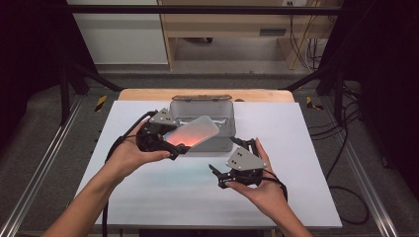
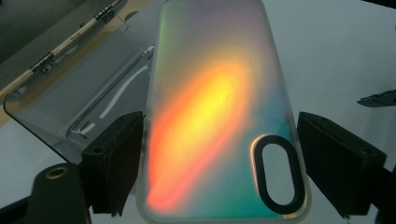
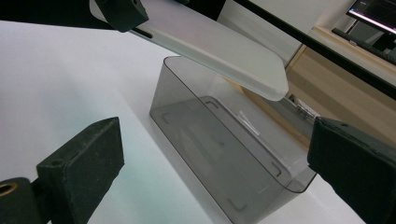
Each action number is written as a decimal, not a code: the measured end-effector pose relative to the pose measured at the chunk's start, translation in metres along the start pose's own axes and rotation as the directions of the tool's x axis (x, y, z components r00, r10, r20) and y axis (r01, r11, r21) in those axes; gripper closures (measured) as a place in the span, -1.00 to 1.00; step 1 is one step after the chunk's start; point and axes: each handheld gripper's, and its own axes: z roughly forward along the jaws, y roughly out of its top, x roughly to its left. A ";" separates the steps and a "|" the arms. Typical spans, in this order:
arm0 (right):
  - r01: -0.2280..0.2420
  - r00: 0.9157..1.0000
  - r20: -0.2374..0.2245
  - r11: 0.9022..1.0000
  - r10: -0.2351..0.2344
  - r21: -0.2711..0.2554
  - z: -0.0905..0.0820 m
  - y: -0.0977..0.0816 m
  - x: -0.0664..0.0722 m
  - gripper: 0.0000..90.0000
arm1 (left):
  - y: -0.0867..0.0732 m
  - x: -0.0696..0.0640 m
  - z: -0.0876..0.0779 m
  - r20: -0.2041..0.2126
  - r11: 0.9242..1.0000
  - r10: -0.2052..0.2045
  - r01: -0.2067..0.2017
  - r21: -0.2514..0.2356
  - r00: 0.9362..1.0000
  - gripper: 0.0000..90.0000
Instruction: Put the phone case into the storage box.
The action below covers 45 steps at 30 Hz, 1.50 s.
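Left gripper [image 2: 219, 154] pinches the iridescent phone case [image 2: 219, 116] above the box [image 1: 217, 140] — right gripper [image 3: 215, 172] spread, empty.

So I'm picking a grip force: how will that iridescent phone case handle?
The phone case probably weighs little: it is a thin shell. Its glossy face looks slippery, so it might slide between the left tool's pads. Held by its edges, it may flex if squeezed.

Two black jaws of the right gripper [image 3: 215, 172] are seen at the lower corners, spread wide with nothing between them. Beyond them, at centre frame, a smoky transparent box [image 3: 224, 154] rests on a white table [image 3: 56, 84]. Above it, a pale phone case [image 3: 215, 51] is held tilted by the other gripper [image 3: 122, 13] at the upper left.
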 end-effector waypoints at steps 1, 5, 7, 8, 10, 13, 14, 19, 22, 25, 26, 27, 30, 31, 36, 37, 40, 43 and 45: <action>0.007 1.000 0.001 1.000 -0.007 0.001 0.000 0.001 0.000 -0.91 | 0.001 0.000 -0.001 -0.002 1.000 0.001 -0.001 0.001 1.000 -0.61; 0.030 1.000 0.008 1.000 -0.030 0.002 0.002 0.006 -0.002 -0.91 | 0.003 0.001 -0.005 -0.010 1.000 0.008 -0.008 0.008 1.000 -0.61; 0.046 0.999 0.015 0.999 -0.046 0.002 0.002 0.009 -0.003 -0.90 | 0.004 0.002 -0.007 -0.008 1.000 0.006 -0.006 0.002 1.000 -0.61; 0.057 0.998 0.020 0.998 -0.057 0.003 0.002 0.011 -0.003 -0.90 | 0.005 0.002 -0.008 -0.007 1.000 0.004 -0.004 -0.002 1.000 -0.61; 0.082 0.996 0.028 0.997 -0.082 0.008 0.003 0.014 -0.004 -0.90 | 0.006 0.002 -0.010 -0.010 1.000 0.014 -0.014 0.006 1.000 -0.61; 0.120 0.992 0.043 0.993 -0.120 0.014 0.002 0.020 -0.003 -0.89 | 0.006 0.001 -0.012 -0.012 1.000 0.019 -0.019 0.009 1.000 -0.61; 0.128 0.991 0.044 0.992 -0.129 0.015 0.002 0.021 -0.003 -0.89 | 0.006 0.000 -0.012 -0.013 1.000 0.019 -0.019 0.009 1.000 -0.61; 0.176 0.983 0.045 0.984 -0.177 0.026 0.002 0.026 0.000 -0.89 | 0.005 0.000 -0.017 -0.017 1.000 0.017 -0.017 0.002 1.000 -0.61; 0.191 0.980 0.047 0.981 -0.192 0.031 0.003 0.028 0.001 -0.89 | 0.005 0.001 -0.018 -0.015 1.000 0.014 -0.014 -0.002 1.000 -0.61; 0.202 0.978 0.052 0.979 -0.204 0.034 0.004 0.030 0.002 -0.89 | 0.005 0.000 -0.016 -0.015 1.000 0.018 -0.018 0.015 1.000 -0.61; 0.206 0.977 0.055 0.978 -0.208 0.036 0.004 0.030 0.003 -0.89 | 0.005 -0.001 -0.016 -0.015 1.000 0.019 -0.019 0.019 1.000 -0.61; 0.210 0.976 0.056 0.977 -0.211 0.034 0.004 0.031 0.003 -0.89 | 0.005 -0.001 -0.016 -0.013 0.999 0.024 -0.023 0.022 1.000 -0.61; 0.220 0.974 0.054 0.975 -0.222 0.039 0.006 0.032 0.004 -0.89 | 0.005 -0.002 -0.015 -0.010 1.000 0.022 -0.022 0.016 1.000 -0.61; 0.224 0.973 0.054 0.974 -0.226 0.040 0.007 0.032 0.005 -0.89 | 0.005 -0.002 -0.015 -0.008 1.000 0.022 -0.022 0.018 1.000 -0.61; 0.254 0.965 0.053 0.966 -0.257 0.046 0.010 0.034 0.008 -0.89 | 0.002 -0.003 -0.014 -0.004 0.999 0.025 -0.025 0.028 1.000 -0.61; 0.260 0.964 0.053 0.965 -0.262 0.048 0.010 0.034 0.009 -0.89 | 0.001 -0.003 -0.014 -0.001 0.999 0.025 -0.025 0.029 1.000 -0.61; 0.276 0.959 0.055 0.960 -0.278 0.051 0.011 0.035 0.011 -0.88 | 0.000 -0.004 -0.012 0.001 0.999 0.025 -0.025 0.033 1.000 -0.61; 0.281 0.958 0.051 0.958 -0.283 0.051 0.013 0.034 0.012 -0.87 | -0.001 -0.004 -0.011 0.005 0.999 0.026 -0.026 0.037 1.000 -0.61; 0.285 0.956 0.050 0.957 -0.288 0.057 0.014 0.034 0.013 -0.86 | -0.001 -0.005 -0.011 0.010 0.999 0.027 -0.027 0.040 1.000 -0.61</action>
